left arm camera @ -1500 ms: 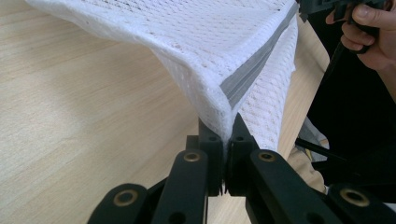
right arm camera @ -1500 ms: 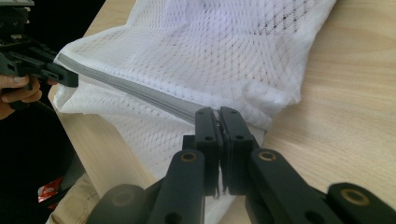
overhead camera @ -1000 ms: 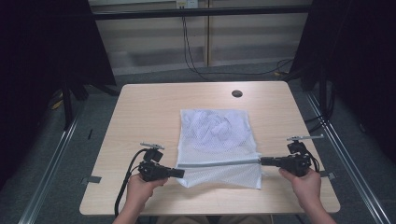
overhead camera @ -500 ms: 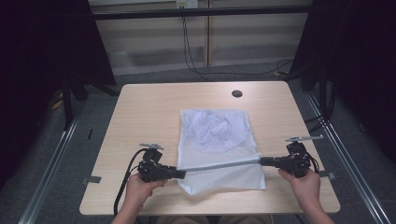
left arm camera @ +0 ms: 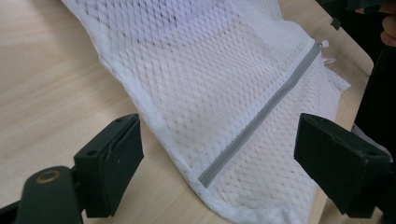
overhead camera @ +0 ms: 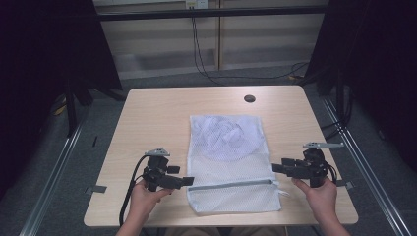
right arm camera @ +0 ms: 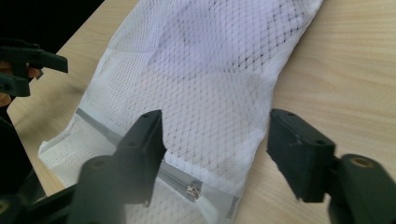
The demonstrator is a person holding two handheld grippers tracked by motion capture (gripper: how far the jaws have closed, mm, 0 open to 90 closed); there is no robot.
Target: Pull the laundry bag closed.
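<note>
White mesh bag (overhead camera: 235, 164) lies flat on my pale wooden bench (overhead camera: 152, 118), seen from the high view with its grey zip (overhead camera: 231, 185) running across near the end closest to me and a paler bundle showing through the mesh toward the far end. My left tongs (overhead camera: 191, 181) sit just off the bag's left edge at the zip's end, and my right tongs (overhead camera: 275, 168) sit just off the right edge near the zip's other end; both have just been opening, and neither presses on the cloth. A small dark hole (overhead camera: 249, 98) marks the bench beyond the bag. In the left gripper view my left tongs (left arm camera: 219, 161) stand wide apart, released, with the bag (left arm camera: 224, 88) spread on the bench (left arm camera: 46, 79) between and beyond the jaws; the zip (left arm camera: 261, 121) slants from near the jaws up to its pull at the far edge, and nothing is pinched. In the right gripper view my right tongs (right arm camera: 215, 149) are likewise spread and released, the bag (right arm camera: 210, 74) lying under and past them, its zip (right arm camera: 177, 179) crossing low with the metal puller (right arm camera: 191, 191) just between the jaws, though I cannot tell whether a pad grazes the mesh. My other tongs (right arm camera: 28, 65) show at the far left edge, beside the bag's corner.
</note>
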